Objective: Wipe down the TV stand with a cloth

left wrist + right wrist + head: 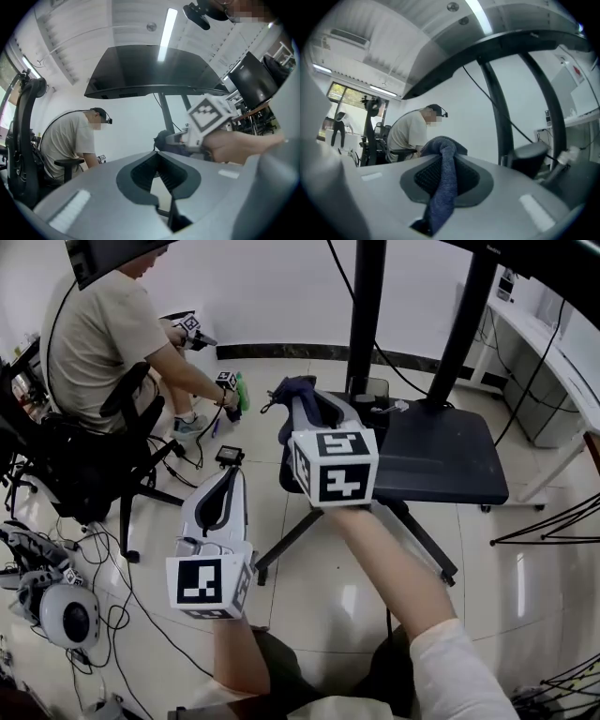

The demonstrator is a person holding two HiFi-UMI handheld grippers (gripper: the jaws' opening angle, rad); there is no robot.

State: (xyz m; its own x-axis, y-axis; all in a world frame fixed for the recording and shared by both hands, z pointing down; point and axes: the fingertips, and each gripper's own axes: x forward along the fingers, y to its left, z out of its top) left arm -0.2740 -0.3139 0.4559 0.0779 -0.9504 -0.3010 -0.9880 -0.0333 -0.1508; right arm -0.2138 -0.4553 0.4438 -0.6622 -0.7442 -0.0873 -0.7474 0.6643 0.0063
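Tiled floor (pixel 309 601) | right tongs (pixel 307 401) pinch bunched cloth (pixel 289 390) at left edge of TV stand (pixel 441 460) | left tongs (pixel 229 480) pressed together, empty, left of stand | risk: cloth may slip free or snag the cable (pixel 394 409) on the stand.

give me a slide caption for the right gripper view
Right hand-held gripper shut on a blue cloth, the black TV stand rising ahead and a seated person behind.

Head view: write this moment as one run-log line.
right gripper: shut on cloth | left gripper: shut, empty | cloth: near TV stand base
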